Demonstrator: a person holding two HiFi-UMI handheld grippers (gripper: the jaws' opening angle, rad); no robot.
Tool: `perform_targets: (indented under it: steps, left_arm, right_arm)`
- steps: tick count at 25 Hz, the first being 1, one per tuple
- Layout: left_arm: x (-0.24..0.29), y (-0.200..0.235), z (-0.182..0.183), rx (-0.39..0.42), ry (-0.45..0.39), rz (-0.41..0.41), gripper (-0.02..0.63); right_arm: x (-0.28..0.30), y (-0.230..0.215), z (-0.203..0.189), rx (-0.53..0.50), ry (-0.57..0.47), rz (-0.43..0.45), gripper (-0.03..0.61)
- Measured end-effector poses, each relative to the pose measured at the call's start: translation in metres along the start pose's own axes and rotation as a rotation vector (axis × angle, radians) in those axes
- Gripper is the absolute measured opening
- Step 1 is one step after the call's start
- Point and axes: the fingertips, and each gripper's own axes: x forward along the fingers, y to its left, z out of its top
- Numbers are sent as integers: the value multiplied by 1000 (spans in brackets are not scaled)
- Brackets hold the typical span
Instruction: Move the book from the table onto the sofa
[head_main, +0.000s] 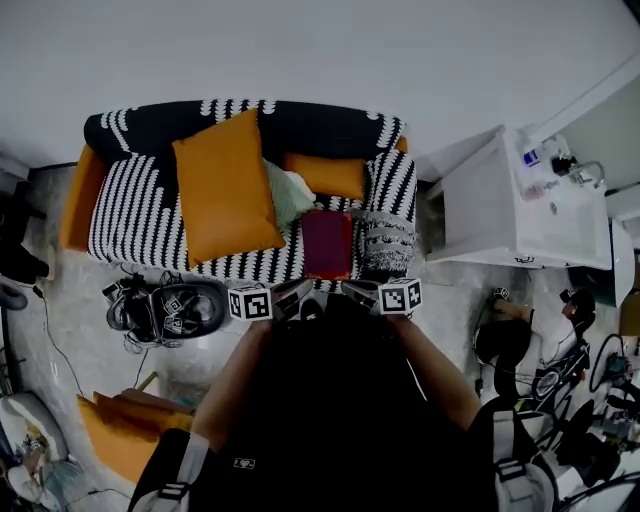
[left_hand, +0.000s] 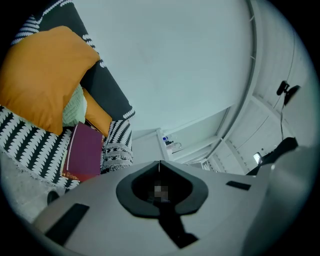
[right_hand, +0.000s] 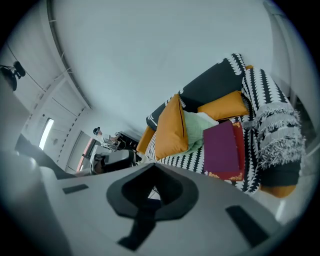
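Against the pale wall, a black-and-white patterned fabric sofa (head_main: 130, 225) with orange sides. Propped on its left half, a large square orange cushion (head_main: 225, 190). Partly behind that, a pale green cushion (head_main: 288, 197), then a smaller orange cushion (head_main: 325, 175) along the backrest. Flat on the right end of the seat, close to the front edge and just beside the fringed right armrest (head_main: 388, 235): the maroon hardcover book (head_main: 327, 243), long axis running from front edge to backrest. Already on the sofa and off any bench, so probably nothing left but to draw clear. Just short of the sofa's front edge, left tongs (head_main: 300, 292) and right tongs (head_main: 352, 290), both shut tight on nothing, tips angled toward each other. Straight ahead of the pair, the book, touching neither and not plainly nearer to either one
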Motion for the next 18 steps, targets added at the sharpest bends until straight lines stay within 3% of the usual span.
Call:
perform_targets:
  steps: [18]
  left_arm:
    - [-13,5,-1,-20,-16,3,14]
  right_arm:
    - [20,11,-8,-35,94,41,6]
